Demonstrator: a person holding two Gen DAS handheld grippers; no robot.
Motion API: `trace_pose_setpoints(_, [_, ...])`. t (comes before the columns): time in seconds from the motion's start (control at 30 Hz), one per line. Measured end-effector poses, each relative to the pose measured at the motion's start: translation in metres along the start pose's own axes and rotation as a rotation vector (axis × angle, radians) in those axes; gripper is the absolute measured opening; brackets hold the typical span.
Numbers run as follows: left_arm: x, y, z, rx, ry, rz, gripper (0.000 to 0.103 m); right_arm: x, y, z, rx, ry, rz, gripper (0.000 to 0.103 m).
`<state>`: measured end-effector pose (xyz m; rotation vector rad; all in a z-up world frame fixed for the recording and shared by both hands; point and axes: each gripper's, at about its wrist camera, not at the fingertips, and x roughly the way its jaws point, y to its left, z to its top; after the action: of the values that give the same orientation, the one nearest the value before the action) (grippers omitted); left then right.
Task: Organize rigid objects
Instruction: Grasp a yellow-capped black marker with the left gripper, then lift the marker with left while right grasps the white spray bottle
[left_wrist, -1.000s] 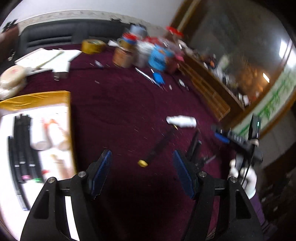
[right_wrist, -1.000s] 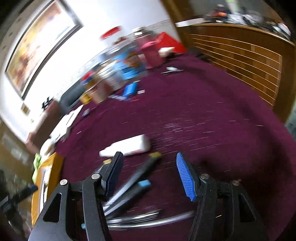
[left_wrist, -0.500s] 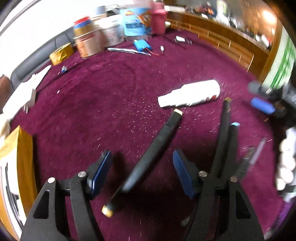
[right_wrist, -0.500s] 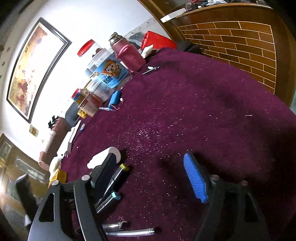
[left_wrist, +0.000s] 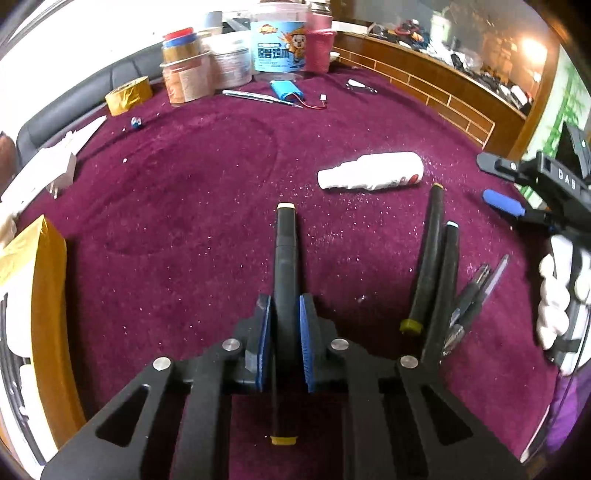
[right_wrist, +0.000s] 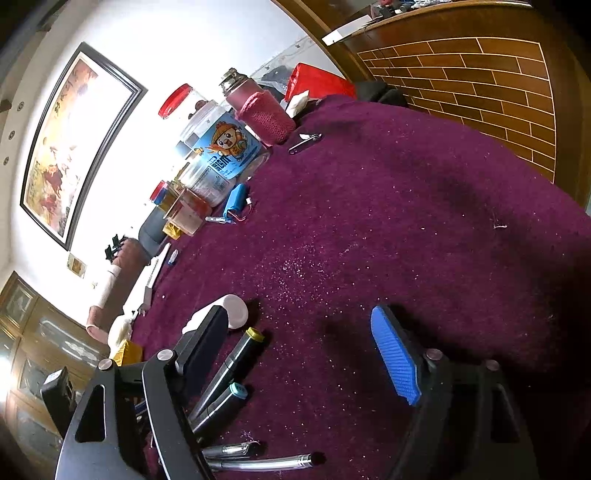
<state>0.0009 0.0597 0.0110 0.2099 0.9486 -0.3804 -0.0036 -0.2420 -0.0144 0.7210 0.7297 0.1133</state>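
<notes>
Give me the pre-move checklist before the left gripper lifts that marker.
1. Left gripper closed on the black marker, jaws having just closed: ok.
2. Grip placed mid-barrel, both caps free: ok.
3. Right gripper open, holding nothing: ok.
4. Neighbouring markers lie apart from the gripped one: ok.
5. White bottle lies beyond the marker tip, not touching: ok.
6. Free slot in the yellow-edged box: cannot tell.

The black marker (left_wrist: 284, 266) is partly hidden by the left gripper (left_wrist: 283, 334); the tray (left_wrist: 44, 295), possibly holding pens, is cut off at the left edge.
</notes>
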Motion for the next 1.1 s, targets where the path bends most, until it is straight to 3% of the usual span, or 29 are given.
trace_pose_setpoints(0.03, [0.001, 0.0, 0.0, -0.01, -0.002, -0.001, 0.016, 0.0, 0.0, -0.001, -0.002, 0.0, -0.002, 0.076])
trace_pose_setpoints(0.13, [0.006, -0.005, 0.005, -0.025, -0.022, -0.009, 0.046, 0.0, 0.002, -0.001, -0.009, -0.001, -0.01, 0.076])
trace_pose_setpoints(0.2, [0.009, -0.012, 0.006, -0.017, -0.04, -0.022, 0.051, 0.001, 0.003, -0.001, -0.013, -0.001, -0.014, 0.076])
trace_pose_setpoints(0.23, [0.009, -0.018, 0.004, 0.011, -0.051, 0.007, 0.048, 0.001, 0.003, -0.001, -0.017, -0.001, -0.018, 0.076])
trace_pose_setpoints(0.27, [0.008, -0.019, 0.004, 0.018, -0.055, 0.007, 0.036, 0.001, 0.004, -0.001, -0.02, -0.001, -0.02, 0.076])
trace_pose_setpoints(0.3, [0.006, -0.018, 0.002, 0.01, -0.06, -0.02, 0.014, 0.001, 0.004, -0.001, -0.024, -0.001, -0.024, 0.076])
trace_pose_setpoints(0.47, [-0.013, 0.003, -0.013, -0.083, -0.067, -0.11, 0.012, 0.002, 0.009, -0.003, -0.044, -0.002, -0.046, 0.077])
trace_pose_setpoints(0.73, [-0.086, 0.039, -0.052, -0.291, -0.243, -0.306, 0.012, 0.004, 0.013, -0.004, -0.075, -0.001, -0.081, 0.077])
trace_pose_setpoints(0.9, [-0.111, 0.059, -0.067, -0.341, -0.301, -0.353, 0.012, 0.006, 0.016, -0.001, -0.1, 0.025, -0.089, 0.082])
trace_pose_setpoints(1.1, [-0.13, 0.076, -0.085, -0.379, -0.347, -0.374, 0.012, 0.016, 0.048, 0.009, -0.264, 0.104, -0.198, 0.082])
